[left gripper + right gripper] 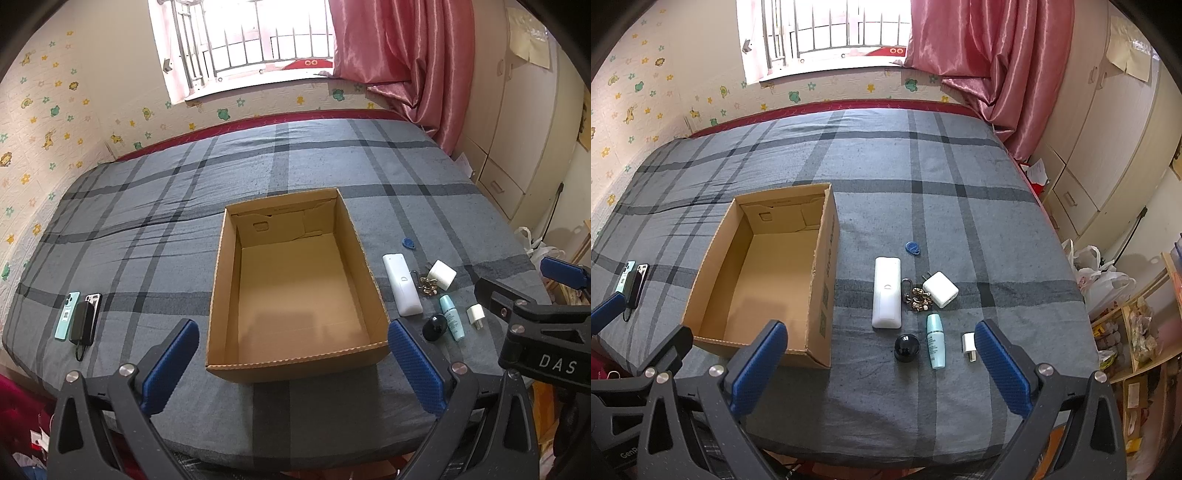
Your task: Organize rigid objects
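The box (295, 280) sits open on the bed (184, 177), phones (77, 317) to its left, remote (885, 291), chargers and bottle (935, 340) to its right. Our left gripper (293, 363) and right gripper (882, 363) hover with jaws released, grasping nothing.

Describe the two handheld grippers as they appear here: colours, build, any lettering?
Both match: the left gripper and right gripper have dark grey-black angular frames with silver round bolts and blue textured finger pads. White "DAS" lettering shows on the right unit's body in the left wrist view. No sleeves visible.
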A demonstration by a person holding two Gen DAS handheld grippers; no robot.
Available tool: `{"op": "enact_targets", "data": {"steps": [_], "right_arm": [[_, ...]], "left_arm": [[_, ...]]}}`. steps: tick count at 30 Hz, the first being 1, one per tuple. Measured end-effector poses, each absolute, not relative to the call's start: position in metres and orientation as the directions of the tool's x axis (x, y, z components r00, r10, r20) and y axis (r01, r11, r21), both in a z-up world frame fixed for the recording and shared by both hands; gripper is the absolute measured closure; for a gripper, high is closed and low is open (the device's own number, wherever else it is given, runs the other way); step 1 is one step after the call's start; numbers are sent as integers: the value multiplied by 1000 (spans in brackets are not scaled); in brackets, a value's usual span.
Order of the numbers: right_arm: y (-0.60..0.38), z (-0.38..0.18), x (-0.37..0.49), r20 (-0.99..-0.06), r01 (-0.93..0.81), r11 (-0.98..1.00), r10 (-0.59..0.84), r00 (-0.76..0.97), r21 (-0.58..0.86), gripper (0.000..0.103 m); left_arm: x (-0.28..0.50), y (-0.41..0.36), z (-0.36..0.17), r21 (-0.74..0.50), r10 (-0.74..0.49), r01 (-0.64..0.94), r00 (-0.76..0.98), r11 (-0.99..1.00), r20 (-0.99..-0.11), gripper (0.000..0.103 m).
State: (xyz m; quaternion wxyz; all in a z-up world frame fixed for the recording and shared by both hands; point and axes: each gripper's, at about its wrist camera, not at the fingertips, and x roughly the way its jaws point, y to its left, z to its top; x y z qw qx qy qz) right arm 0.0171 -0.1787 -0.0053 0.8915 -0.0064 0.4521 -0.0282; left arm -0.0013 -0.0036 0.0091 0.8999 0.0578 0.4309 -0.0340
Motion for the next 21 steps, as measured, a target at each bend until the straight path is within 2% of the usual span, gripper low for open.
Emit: {"op": "enact_targets", "data": {"steps": [21], "right_arm": [[-181,-3,19,-799,55,998,-63,597,-38,0]], "left_arm": [[5,3,8,88,4,101,636,991,-772,0]]}}
